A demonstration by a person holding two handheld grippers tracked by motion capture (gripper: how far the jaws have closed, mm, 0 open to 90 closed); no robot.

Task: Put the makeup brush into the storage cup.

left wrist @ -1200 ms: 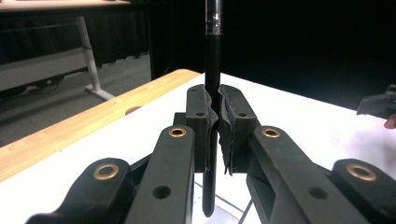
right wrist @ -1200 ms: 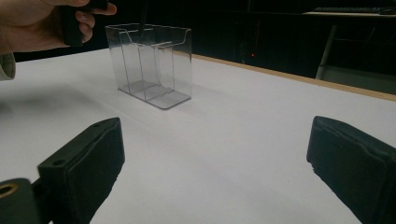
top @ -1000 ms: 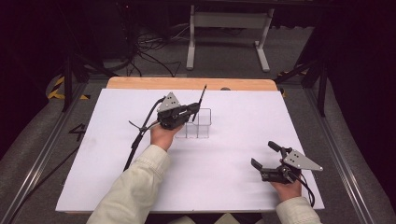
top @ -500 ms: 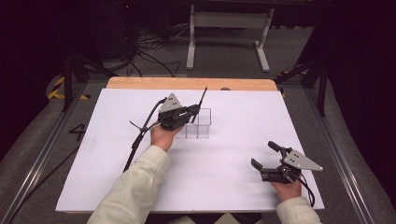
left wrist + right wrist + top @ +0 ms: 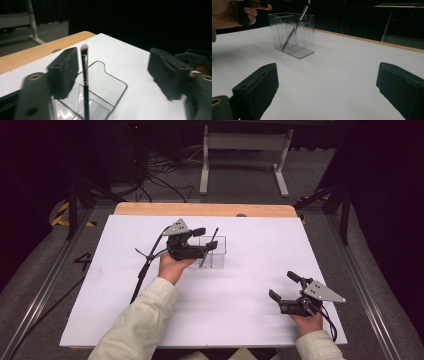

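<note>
A black makeup brush (image 5: 210,247) stands tilted in a clear plastic holder (image 5: 220,257) at the middle of the white table top, bristles up. My left gripper (image 5: 206,239) hovers over the holder. Its jaws have just been opening and now stand apart. The brush (image 5: 85,75) rises between them, close to the left pad, and neither pad presses on it. The holder (image 5: 111,86) lies just below. My right gripper (image 5: 283,286) rests open near the table's front right with nothing in it. From there the holder (image 5: 292,32) and brush (image 5: 298,21) show farther off.
The white sheet (image 5: 100,285) covers a wooden table whose bare edge (image 5: 205,209) runs along the far side. A metal stand (image 5: 240,150) and cables lie on the floor beyond. The left gripper's cable (image 5: 142,270) trails across the sheet.
The left gripper's jaws have gone from shut on the brush to apart, letting it go. The brush now leans in the holder. Neither hand has shifted.
</note>
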